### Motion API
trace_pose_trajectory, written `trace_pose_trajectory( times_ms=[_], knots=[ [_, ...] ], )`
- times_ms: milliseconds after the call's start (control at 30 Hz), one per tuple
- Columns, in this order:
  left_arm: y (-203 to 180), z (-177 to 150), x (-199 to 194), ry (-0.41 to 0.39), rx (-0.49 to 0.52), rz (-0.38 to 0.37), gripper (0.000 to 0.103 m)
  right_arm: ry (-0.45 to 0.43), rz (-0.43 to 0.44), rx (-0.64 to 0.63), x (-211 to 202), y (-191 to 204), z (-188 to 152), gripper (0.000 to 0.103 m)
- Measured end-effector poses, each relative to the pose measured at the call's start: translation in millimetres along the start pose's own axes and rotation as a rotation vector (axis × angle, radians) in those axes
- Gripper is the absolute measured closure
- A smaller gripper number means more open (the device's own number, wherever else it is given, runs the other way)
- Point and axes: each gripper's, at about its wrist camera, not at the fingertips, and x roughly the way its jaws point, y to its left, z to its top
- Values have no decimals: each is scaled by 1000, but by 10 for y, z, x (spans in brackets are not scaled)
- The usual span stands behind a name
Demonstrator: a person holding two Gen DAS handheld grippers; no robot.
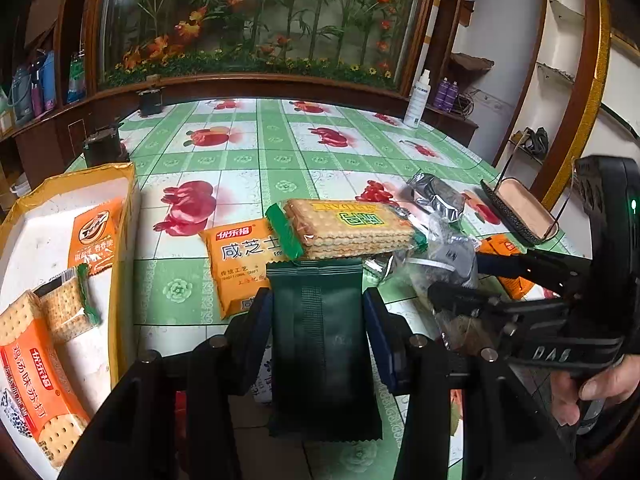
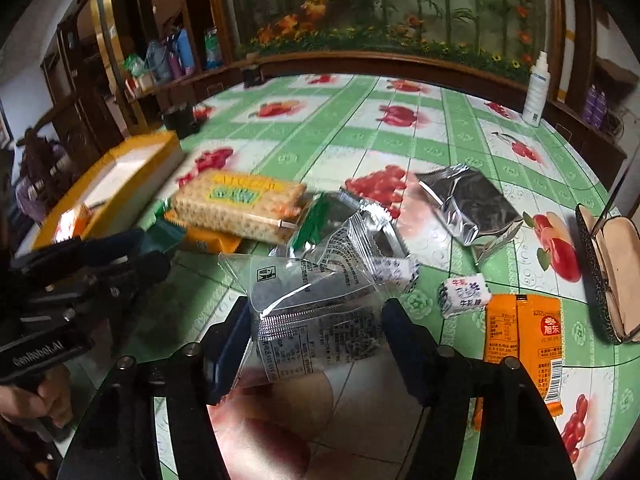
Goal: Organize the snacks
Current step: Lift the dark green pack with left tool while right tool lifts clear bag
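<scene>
My left gripper (image 1: pixel 318 300) is shut on a dark green snack packet (image 1: pixel 320 340), held above the table near the front edge. My right gripper (image 2: pixel 316 312) has its jaws around a clear packet with silver print (image 2: pixel 316 320); the pads look close to its sides. A cracker pack (image 1: pixel 352 226) lies on an orange snack packet (image 1: pixel 236 264). The white box with yellow rim (image 1: pixel 124 216) at the left holds several snack packs (image 1: pixel 96 236). The box also shows in the right wrist view (image 2: pixel 140 168), and so does the left gripper (image 2: pixel 132 248).
A silver foil packet (image 2: pixel 472 204), a small white candy (image 2: pixel 464 292), an orange packet (image 2: pixel 524 340) and an open glasses case (image 2: pixel 604 276) lie to the right. A white spray bottle (image 2: pixel 536 92) and dark jars (image 1: pixel 106 146) stand at the table's far edges.
</scene>
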Motion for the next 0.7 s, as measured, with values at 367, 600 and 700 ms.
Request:
trace_pose_trajectory(
  times_ms=[367, 600, 700],
  knots=[
    [-171, 0, -132, -65, 58, -60, 58, -150, 70, 147, -273, -187, 108, 33],
    [-227, 8, -125, -79, 65, -67, 58, -154, 100, 204, -238, -286, 84, 34],
    [-245, 12, -101, -76, 73, -60, 58, -161, 120, 230, -254, -319, 75, 33]
  ],
)
